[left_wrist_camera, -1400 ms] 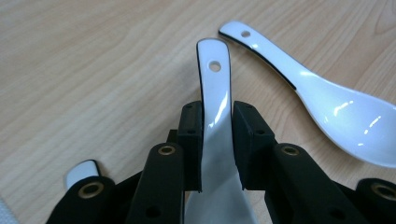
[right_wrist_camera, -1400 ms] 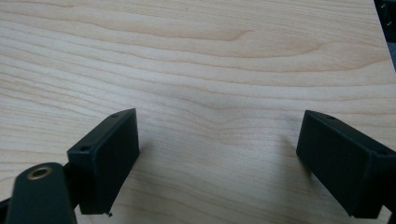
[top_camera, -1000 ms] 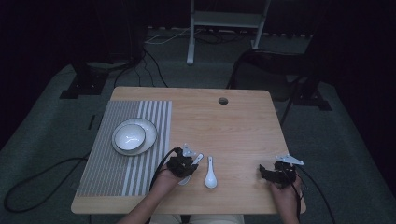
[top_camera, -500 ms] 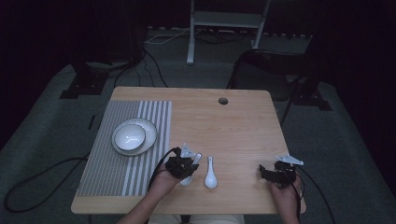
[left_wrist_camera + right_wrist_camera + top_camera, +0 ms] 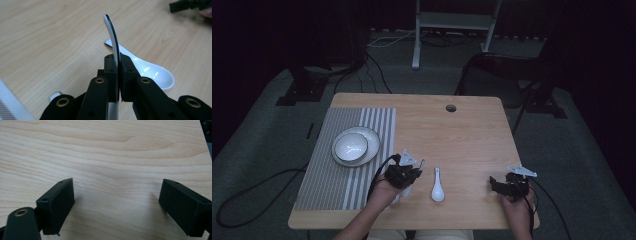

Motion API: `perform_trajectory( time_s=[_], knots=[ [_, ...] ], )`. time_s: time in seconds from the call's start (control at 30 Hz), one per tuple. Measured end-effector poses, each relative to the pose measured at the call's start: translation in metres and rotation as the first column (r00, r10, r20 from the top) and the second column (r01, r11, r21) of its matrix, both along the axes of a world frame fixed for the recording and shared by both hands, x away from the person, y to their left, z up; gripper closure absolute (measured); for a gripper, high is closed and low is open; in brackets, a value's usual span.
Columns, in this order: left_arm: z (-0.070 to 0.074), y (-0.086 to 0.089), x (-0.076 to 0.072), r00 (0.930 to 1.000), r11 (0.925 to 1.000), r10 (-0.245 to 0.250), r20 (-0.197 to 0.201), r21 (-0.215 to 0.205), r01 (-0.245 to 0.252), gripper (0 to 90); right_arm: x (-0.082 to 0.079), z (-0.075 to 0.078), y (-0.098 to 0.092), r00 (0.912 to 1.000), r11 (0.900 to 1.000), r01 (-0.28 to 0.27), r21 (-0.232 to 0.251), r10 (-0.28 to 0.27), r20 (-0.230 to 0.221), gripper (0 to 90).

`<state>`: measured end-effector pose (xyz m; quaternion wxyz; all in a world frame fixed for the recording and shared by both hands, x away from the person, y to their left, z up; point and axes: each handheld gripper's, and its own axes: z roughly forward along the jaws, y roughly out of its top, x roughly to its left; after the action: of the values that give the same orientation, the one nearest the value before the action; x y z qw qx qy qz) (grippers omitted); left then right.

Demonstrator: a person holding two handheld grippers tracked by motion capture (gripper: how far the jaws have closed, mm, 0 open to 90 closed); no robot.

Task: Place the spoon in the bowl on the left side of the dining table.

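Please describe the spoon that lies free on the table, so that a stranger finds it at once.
Start at the wooden table and go to its near edge, between the two grippers. The white spoon lies flat there, untouched; the other spoon is clamped in the left gripper.

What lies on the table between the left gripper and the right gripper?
In the high view, a white spoon lies flat on the bare wood between the left gripper and the right gripper, nearer the left one.

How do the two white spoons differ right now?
The held spoon is clamped on edge between the left gripper's shut jaws, handle pointing away; the other spoon lies flat on the table, bowl up, touched by nothing. The held one shows a dark edge; the lying one looks plain white. Both are glossy white soup spoons.
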<state>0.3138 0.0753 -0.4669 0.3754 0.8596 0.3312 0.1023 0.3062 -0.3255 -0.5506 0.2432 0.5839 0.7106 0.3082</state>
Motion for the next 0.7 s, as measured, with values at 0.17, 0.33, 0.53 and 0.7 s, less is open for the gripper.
perform_trajectory(
  time_s=[0.17, 0.33, 0.53, 0.7],
  knots=[
    [0.006, 0.005, 0.002, 0.9998, 1.0, 0.008, 0.017, -0.005, -0.008, 85.5, 0.0, 0.0, 0.0, 1.0, 1.0, 0.0, 0.0, 0.0, 0.0, 12.4],
    [0.012, 0.012, 0.004, 0.9993, 0.9995, 0.024, 0.027, -0.021, -0.023, 85.5, 0.0, 0.0, 0.0, 1.0, 1.0, 0.0, 0.0, 0.0, 0.0, 12.4],
    [0.017, 0.03, 0.009, 0.9983, 0.9985, 0.047, 0.033, -0.029, -0.046, 85.5, 0.0, 0.0, 0.0, 1.0, 1.0, 0.0, 0.0, 0.0, 0.0, 12.4],
    [0.018, 0.043, 0.01, 0.9971, 0.9971, 0.065, 0.039, -0.041, -0.064, 85.5, 0.0, 0.0, 0.0, 1.0, 1.0, 0.001, 0.0, -0.001, -0.001, 12.4]
  ],
)
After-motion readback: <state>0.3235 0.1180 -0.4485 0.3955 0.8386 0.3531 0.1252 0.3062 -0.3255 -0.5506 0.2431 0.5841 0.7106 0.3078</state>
